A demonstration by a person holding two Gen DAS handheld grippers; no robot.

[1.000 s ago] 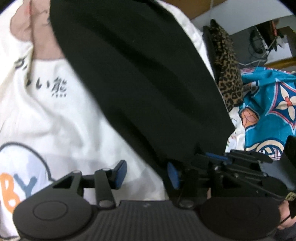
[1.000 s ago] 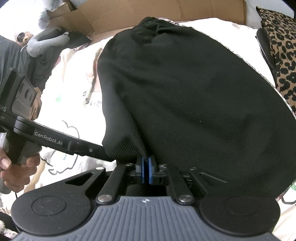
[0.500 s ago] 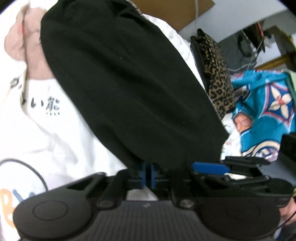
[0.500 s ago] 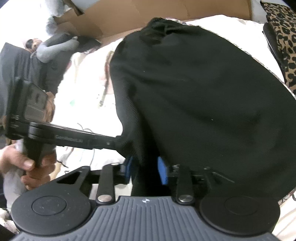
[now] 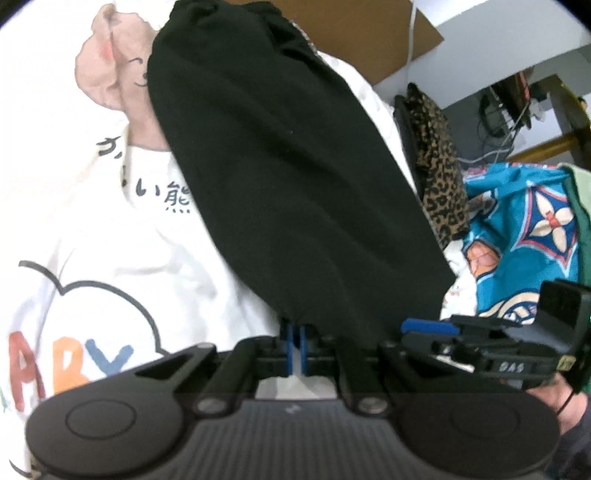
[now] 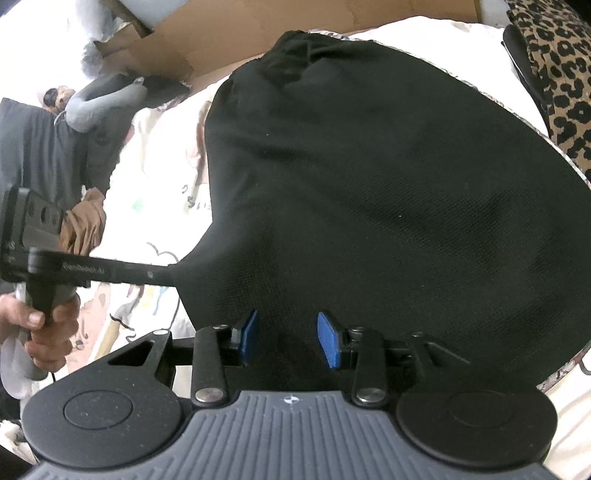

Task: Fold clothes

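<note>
A black knit garment [image 5: 295, 177] lies spread lengthwise over a white printed sheet [image 5: 122, 236], its fabric matte with a fine woven texture and a few soft creases. Its far end is bunched into gathered folds near a brown cardboard sheet [image 6: 295, 22], and its near edge hangs toward both cameras. A pale patterned edge of cloth shows along the right side of the black garment in the right wrist view.

The left gripper [image 5: 295, 341] has its blue pads pressed together on the near left corner of the black garment, pulling that corner into a small taut peak. In the right wrist view the same gripper [image 6: 168, 275] reaches in from the left of the garment, carried by a person's left hand [image 6: 44, 332].

The right gripper [image 6: 288, 338] has its jaws opening; the blue pads [image 6: 327, 339] stand apart with the garment's near edge lying between them, not pinched.

Left of the garment, the white sheet carries dark script, a cloud outline and coloured letters. Right of the garment lie a leopard-print cloth [image 5: 439, 177] and, beyond that, a turquoise floral-print fabric [image 5: 532, 229].
</note>
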